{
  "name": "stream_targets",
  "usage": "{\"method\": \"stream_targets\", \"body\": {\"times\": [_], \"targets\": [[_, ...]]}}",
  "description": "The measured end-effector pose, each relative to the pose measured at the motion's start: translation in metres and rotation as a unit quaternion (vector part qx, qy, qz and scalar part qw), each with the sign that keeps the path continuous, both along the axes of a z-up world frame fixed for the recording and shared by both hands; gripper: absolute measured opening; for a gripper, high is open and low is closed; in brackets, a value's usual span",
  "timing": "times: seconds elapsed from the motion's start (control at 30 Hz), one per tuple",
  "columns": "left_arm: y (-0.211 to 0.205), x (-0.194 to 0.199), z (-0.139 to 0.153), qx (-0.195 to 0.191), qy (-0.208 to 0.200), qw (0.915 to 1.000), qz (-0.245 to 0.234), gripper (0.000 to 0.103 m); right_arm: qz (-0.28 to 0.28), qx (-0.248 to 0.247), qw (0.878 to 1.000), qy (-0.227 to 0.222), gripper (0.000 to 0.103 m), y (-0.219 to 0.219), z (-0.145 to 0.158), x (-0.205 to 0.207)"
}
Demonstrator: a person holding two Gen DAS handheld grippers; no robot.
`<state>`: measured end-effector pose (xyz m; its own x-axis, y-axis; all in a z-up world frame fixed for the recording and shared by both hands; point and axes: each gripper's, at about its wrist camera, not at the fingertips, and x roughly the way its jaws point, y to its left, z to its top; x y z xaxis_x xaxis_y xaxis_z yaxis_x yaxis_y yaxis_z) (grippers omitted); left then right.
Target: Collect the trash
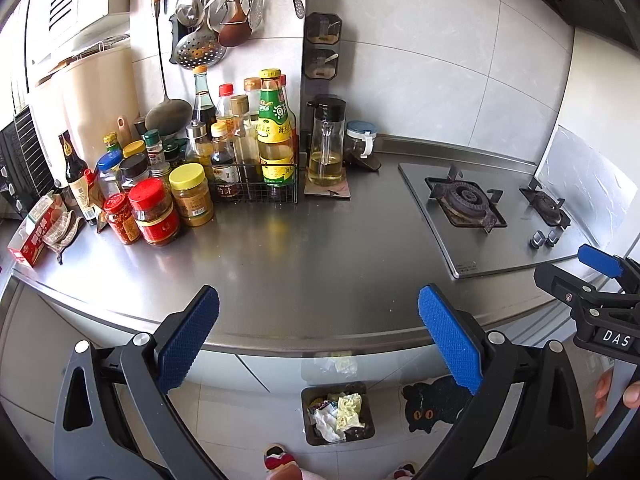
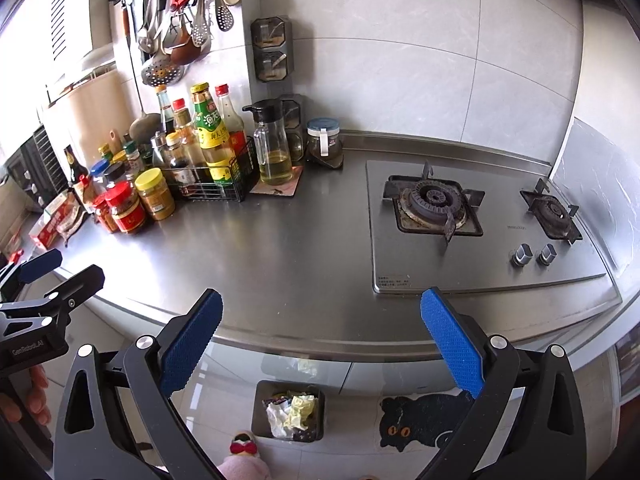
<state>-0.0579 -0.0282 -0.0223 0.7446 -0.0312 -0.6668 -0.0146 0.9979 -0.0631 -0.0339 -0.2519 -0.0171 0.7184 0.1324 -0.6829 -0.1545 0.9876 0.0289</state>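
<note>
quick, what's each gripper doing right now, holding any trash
Left gripper: open, tongs spread wide, holding nothing.
Right gripper: open, tongs spread wide, holding nothing.

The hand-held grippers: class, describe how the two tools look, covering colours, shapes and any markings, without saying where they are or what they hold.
Each hand-held gripper is black, with two broad angular fingers bearing textured blue pads and round silver pivot bolts. The left hand-held gripper carries white "GenRobot.AI" lettering, seen from the right wrist view. The right hand-held gripper shows a white-on-black "DAS" label, seen from the left wrist view. No cables show.
</note>
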Motion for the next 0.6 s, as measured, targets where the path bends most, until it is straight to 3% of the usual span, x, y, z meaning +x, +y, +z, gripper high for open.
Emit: {"method": "stream_targets", "body": {"times": [0.6], "targets": [[-0.007,0.016,0.010,-0.006,-0.010,0.9999,-0.007,0.095,-0.014,-0.005,1.000,-0.024,0.100,-0.003,0.014,0.007]]}}
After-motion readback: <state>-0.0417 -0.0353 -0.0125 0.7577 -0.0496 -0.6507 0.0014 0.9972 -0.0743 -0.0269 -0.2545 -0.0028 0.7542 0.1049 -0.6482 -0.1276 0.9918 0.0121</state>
